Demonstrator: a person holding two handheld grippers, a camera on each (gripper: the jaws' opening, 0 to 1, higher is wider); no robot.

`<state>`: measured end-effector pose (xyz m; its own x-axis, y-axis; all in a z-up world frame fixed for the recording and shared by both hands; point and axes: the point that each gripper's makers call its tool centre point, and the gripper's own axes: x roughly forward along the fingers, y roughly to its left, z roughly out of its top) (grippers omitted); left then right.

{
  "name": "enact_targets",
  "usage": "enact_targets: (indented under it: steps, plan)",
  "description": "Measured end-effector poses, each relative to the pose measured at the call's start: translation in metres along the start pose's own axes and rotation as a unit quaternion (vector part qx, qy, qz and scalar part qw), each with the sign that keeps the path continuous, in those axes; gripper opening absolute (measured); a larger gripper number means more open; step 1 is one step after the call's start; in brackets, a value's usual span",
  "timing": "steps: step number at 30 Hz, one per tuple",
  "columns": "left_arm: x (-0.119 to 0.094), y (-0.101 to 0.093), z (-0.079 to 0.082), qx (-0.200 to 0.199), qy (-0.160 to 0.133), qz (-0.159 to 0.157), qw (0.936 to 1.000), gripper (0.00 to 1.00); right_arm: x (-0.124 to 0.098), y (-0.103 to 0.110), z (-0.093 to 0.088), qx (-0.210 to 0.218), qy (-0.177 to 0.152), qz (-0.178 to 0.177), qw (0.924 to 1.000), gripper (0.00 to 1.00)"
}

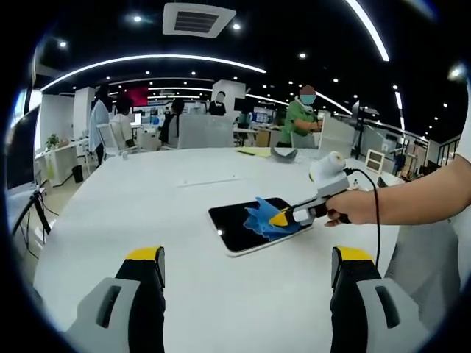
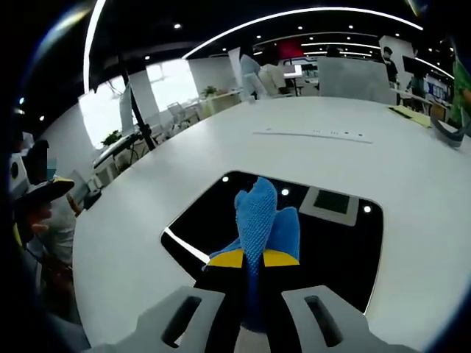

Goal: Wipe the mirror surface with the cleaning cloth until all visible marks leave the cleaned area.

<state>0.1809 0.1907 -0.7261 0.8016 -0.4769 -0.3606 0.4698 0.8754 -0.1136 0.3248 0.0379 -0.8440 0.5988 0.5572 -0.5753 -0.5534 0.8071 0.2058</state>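
Note:
A dark rectangular mirror [image 1: 232, 220] in a pale frame lies flat on the white table [image 1: 147, 198]. A crumpled blue cleaning cloth [image 1: 263, 216] rests on its right half. From the right, a person's hand holds the right gripper [image 1: 283, 218], which is shut on the cloth. In the right gripper view the yellow-tipped right gripper [image 2: 254, 259] pinches the blue cloth [image 2: 261, 213] over the mirror [image 2: 335, 254], whose glass reflects ceiling lights. The left gripper [image 1: 250, 257] hovers in front of the mirror, open, with nothing between its fingers.
A white rounded object [image 1: 327, 165], a grey item [image 1: 283, 153] and a yellow sheet [image 1: 254, 151] sit at the table's far side. A thin strip [image 1: 206, 182] lies mid-table. Several people and chairs stand beyond. A tripod [image 1: 33, 209] stands at the left, and a person [image 2: 37, 213] is by the table edge.

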Motion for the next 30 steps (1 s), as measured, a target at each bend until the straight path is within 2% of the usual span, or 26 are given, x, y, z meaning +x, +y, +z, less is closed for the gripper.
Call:
enact_targets:
  steps: [30]
  plan:
    - [-0.0001, 0.0000, 0.0010, 0.000, -0.001, -0.001, 1.0000, 0.94, -0.0018, 0.0050, -0.0036, -0.014, 0.007, 0.006, 0.9999, 0.02]
